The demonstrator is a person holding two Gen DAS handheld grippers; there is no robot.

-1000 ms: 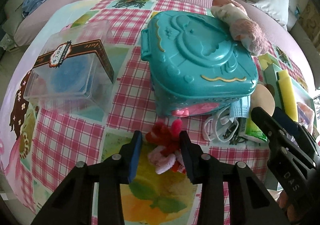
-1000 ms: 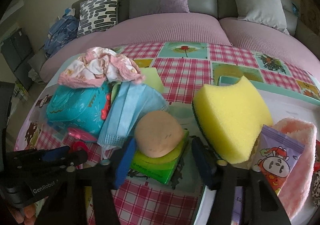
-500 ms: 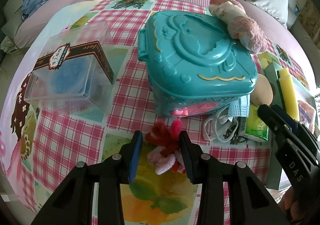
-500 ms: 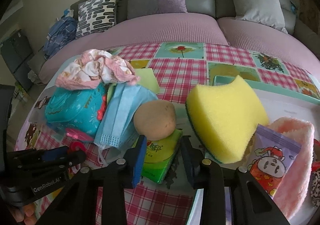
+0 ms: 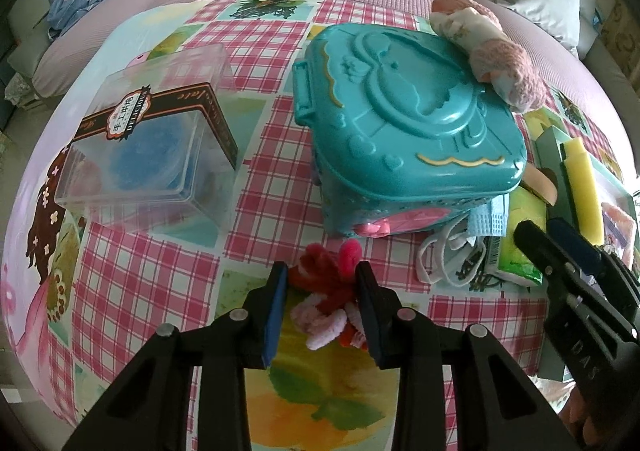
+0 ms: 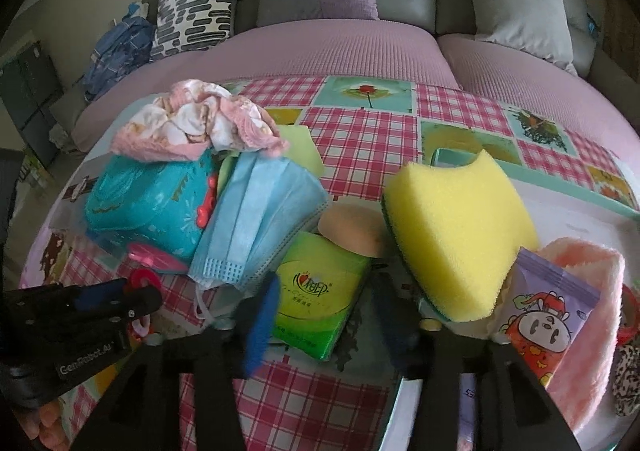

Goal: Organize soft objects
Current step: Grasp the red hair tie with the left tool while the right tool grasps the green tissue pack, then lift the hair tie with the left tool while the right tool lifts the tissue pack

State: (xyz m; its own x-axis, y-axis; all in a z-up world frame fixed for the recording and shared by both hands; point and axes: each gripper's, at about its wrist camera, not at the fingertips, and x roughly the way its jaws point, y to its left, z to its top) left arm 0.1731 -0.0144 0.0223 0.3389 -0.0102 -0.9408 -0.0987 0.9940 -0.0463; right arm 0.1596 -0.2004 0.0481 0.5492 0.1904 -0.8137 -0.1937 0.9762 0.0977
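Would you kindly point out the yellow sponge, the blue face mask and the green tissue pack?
yellow sponge (image 6: 452,227), right wrist view, middle of its broad face.
blue face mask (image 6: 260,211), right wrist view, pleated middle.
green tissue pack (image 6: 316,291), right wrist view, printed top.

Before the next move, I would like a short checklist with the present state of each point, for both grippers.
1. Pipe-cleaner bundle between the left gripper fingers: ok.
2. Left pads pressing on the bundle: cannot tell; the jaws are closing, and the left side shows a gap.
3. Right gripper free of any object: ok; its jaws are opening over the green tissue pack, nothing gripped.
4. Beige puff resting on the tissue pack, apart from the right fingers: ok.
5. Yellow sponge leaning close beside the right gripper, may be bumped: not ok.
6. Teal case lid closed: ok.
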